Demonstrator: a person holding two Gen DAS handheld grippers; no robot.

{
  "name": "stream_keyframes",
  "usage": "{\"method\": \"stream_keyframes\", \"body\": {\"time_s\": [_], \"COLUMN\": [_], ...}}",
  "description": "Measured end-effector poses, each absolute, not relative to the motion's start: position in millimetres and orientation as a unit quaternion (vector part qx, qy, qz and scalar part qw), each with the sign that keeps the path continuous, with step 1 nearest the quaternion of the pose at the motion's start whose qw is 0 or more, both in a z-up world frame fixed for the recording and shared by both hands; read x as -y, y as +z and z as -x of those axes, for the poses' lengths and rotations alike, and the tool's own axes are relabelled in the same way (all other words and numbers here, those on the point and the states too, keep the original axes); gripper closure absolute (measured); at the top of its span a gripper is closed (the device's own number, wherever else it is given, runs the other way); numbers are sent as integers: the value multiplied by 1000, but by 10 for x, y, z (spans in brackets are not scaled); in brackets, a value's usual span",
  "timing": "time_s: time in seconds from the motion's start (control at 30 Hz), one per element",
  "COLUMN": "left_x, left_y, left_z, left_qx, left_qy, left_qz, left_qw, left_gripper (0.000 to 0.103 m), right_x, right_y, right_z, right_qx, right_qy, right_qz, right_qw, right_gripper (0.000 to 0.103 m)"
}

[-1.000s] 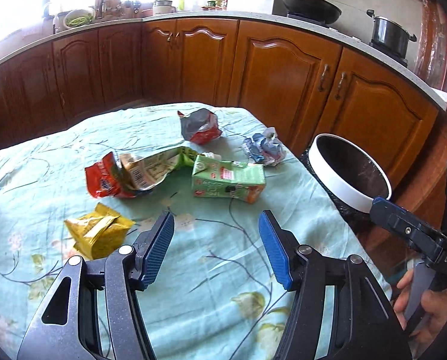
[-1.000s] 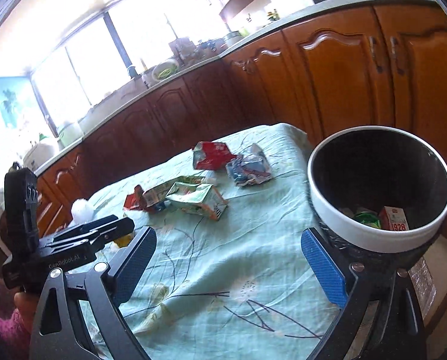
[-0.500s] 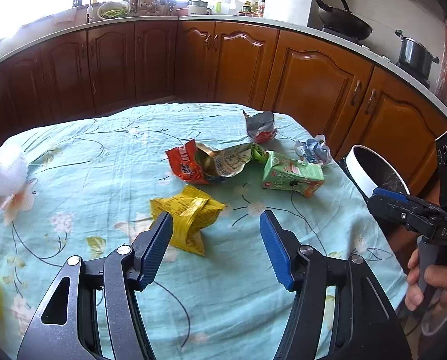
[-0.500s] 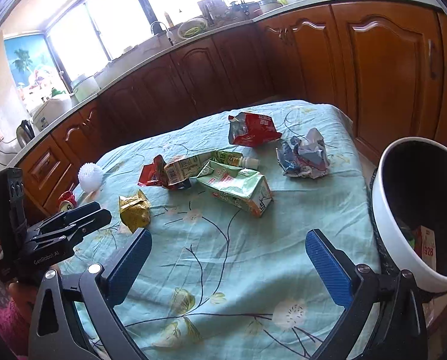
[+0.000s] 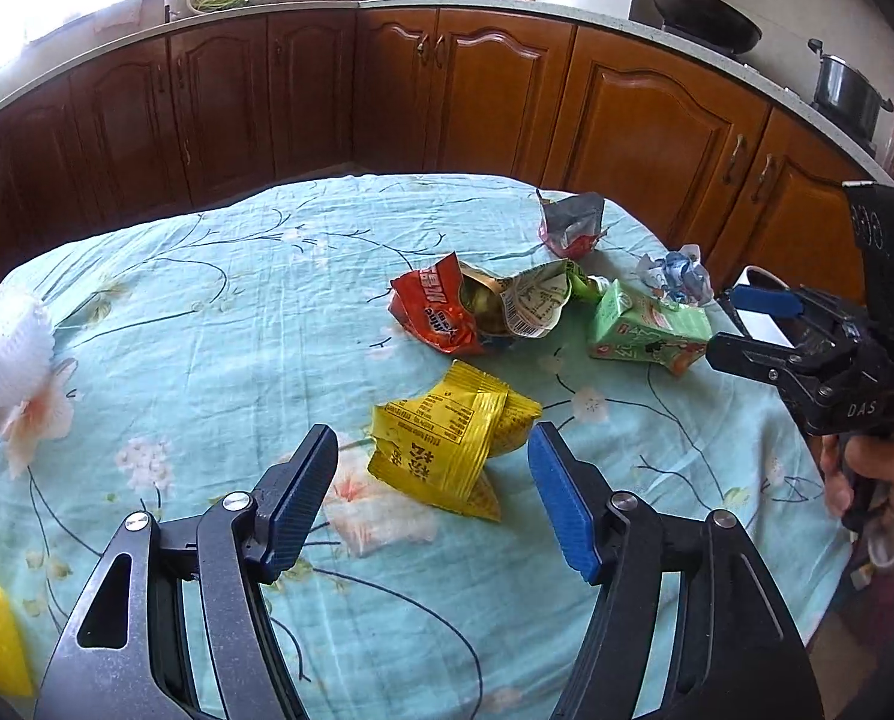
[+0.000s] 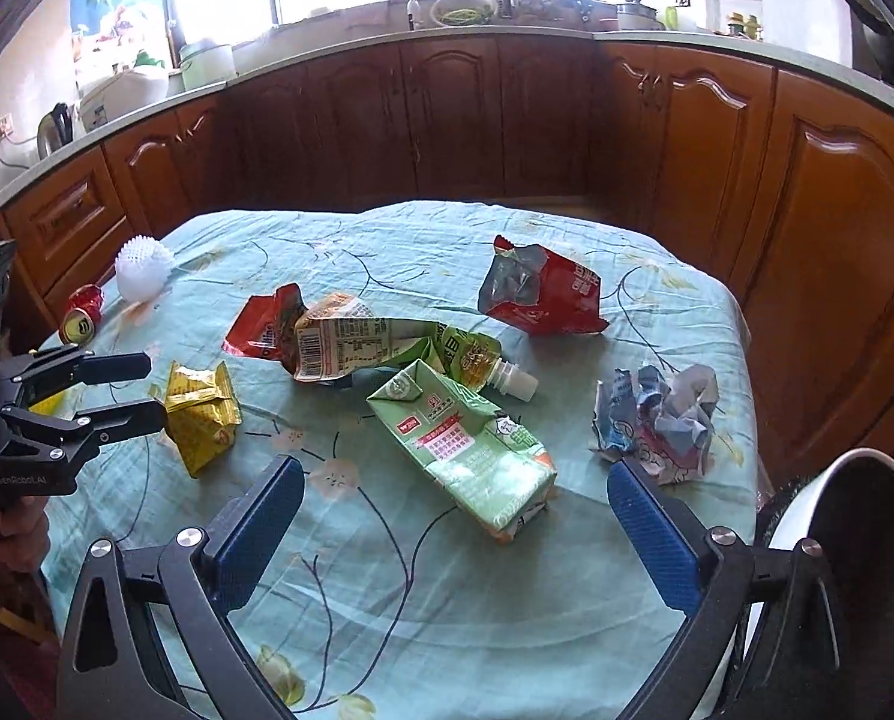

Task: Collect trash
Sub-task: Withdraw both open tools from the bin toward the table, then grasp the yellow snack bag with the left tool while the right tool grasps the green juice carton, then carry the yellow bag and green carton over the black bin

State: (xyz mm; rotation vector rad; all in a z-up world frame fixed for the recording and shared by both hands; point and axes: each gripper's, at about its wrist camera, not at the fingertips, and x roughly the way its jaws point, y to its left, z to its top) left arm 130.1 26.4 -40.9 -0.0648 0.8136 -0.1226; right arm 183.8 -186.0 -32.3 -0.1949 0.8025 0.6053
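Lying crumpled on the teal tablecloth (image 5: pixel 219 324), the yellow wrapper (image 5: pixel 447 450) sits just ahead of your left gripper (image 5: pixel 432 489), whose blue pads are spread wide on either side of it, apart from it. Your right gripper (image 6: pixel 456 525) is also spread wide and holds nothing, with the green carton (image 6: pixel 465 450) lying between its fingers. Beyond lie an orange bag (image 5: pixel 438 315), a red pouch (image 6: pixel 543 291) and crumpled paper (image 6: pixel 657 420). The white bin (image 6: pixel 807 516) stands off the table's right edge.

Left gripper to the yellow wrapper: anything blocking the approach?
Nothing visible. The left gripper is open and the yellow wrapper lies on bare tablecloth just ahead of its fingers. The orange snack bag sits beyond it.
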Motion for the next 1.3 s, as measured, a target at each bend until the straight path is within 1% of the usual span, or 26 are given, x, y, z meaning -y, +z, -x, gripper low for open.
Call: {"method": "stream_keyframes", "body": {"time_s": [0.07, 0.13, 0.2, 0.23, 0.27, 0.3, 0.33, 0.37, 0.57, 0.93, 1.3], "left_x": [-252, -229, -208, -206, -195, -190, -179, -164, -60, 212, 807], "left_y": [-438, -481, -527, -548, -575, -589, -602, -611, -528, -294, -235], "left_z": [-1371, -1438, -1490, -1501, -1519, -1522, -1525, -1522, -1408, -1312, -1307], "left_qx": [-403, -413, -419, -421, -424, -425, -426, -429, -410, -389, -387], "left_qy": [-67, -73, -71, -74, -77, -79, -82, -86, -97, -138, -195], "left_qz": [25, 17, 8, 6, 6, 5, 2, -1, -17, 23, 18], "left_qw": [912, 908, 905, 904, 902, 902, 901, 899, 907, 911, 901], "left_gripper": [36, 36, 36, 36, 37, 44, 51, 56, 60, 60, 60], "right_x": [1795, 1751, 1731, 1728, 1728, 1733, 1742, 1756, 1943, 2537, 3106], "right_y": [-378, -438, -505, -537, -565, -590, -612, -627, -563, -419, -319], "right_z": [-1892, -1954, -2015, -2043, -2062, -2073, -2084, -2084, -1910, -1399, -1050], "right_qx": [-387, -396, -406, -412, -417, -420, -425, -431, -428, -405, -387], "right_qy": [292, 292, 292, 292, 289, 287, 287, 288, 285, 241, 187], "right_qz": [109, 117, 116, 114, 111, 109, 105, 96, 33, -87, -129], "right_qw": [868, 863, 858, 856, 855, 854, 852, 850, 857, 878, 894], "right_gripper": [6, 13, 26, 30, 37, 48, 56, 61, 62, 62, 62]}}
